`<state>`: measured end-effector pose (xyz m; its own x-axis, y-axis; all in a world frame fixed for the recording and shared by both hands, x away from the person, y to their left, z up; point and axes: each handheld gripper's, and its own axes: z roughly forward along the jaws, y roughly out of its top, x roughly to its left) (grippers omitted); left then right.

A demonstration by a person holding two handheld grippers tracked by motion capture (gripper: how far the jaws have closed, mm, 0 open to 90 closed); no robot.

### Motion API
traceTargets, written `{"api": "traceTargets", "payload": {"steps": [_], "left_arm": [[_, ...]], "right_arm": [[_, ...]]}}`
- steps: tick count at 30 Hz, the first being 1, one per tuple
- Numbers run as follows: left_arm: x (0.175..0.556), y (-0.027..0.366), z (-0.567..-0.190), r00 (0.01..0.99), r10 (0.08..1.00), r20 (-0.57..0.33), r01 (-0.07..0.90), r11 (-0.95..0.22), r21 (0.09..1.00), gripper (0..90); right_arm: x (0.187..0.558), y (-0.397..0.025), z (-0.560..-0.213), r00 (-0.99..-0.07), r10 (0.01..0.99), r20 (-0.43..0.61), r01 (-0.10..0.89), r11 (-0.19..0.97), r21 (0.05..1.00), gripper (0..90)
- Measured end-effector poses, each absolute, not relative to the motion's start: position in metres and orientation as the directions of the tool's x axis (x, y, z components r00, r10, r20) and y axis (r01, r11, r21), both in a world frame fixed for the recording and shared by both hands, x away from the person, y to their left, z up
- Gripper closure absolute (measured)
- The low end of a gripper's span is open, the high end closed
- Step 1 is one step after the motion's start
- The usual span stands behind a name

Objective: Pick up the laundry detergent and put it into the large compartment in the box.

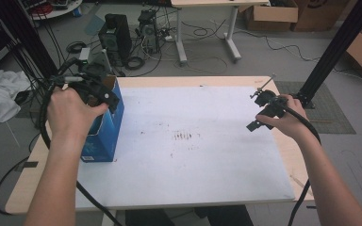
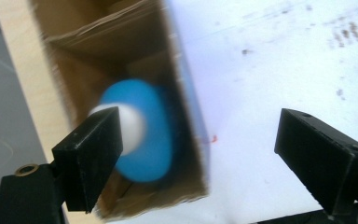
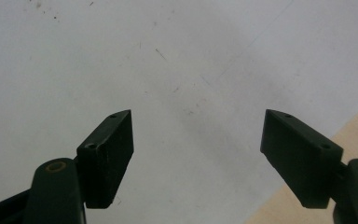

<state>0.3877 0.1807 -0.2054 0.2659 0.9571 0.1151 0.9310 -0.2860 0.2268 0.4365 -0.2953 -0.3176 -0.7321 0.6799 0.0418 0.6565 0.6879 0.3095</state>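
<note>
Forearms came up from the bottom of the high view, the left hand (image 1: 70, 113) holding the left gripper (image 1: 96, 92) over the open top of a blue box (image 1: 104, 127) that stood at the left edge of the white sheet (image 1: 193, 146) on the table (image 1: 23, 188); the right gripper (image 1: 264, 106) hung above the sheet's right edge, well apart from the box, and its jaws' spread could not be judged from there. Computer towers (image 1: 115, 37), cables and cardboard cartons (image 1: 271, 14) sat on the grey floor beyond. From the left gripper view, the jaws stood wide apart and held nothing, one over the box's brown interior (image 2: 121, 56), where a blurred blue and white rounded object (image 2: 142, 130) lay. From the right gripper view, those jaws were also wide and empty above the speckled sheet (image 3: 177, 60).
</note>
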Motion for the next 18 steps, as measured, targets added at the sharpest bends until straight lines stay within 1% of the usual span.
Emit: {"api": "traceTargets", "payload": {"steps": [10,16,18], "left_arm": [[0.383,0.138,-0.217,0.378,0.921,0.094,0.89,-0.389,0.236,15.5],[0.382,0.113,-0.232,0.438,0.894,0.087,0.867,-0.447,0.219,15.6],[0.382,0.1,-0.242,0.473,0.877,0.088,0.854,-0.48,0.202,15.6]], "right_arm": [[0.432,-0.292,-0.312,-0.732,0.68,0.039,0.656,0.688,0.31,25.4],[0.432,-0.291,-0.312,-0.735,0.677,0.04,0.653,0.691,0.309,25.5],[0.433,-0.29,-0.312,-0.736,0.675,0.043,0.653,0.692,0.309,25.4]]}}
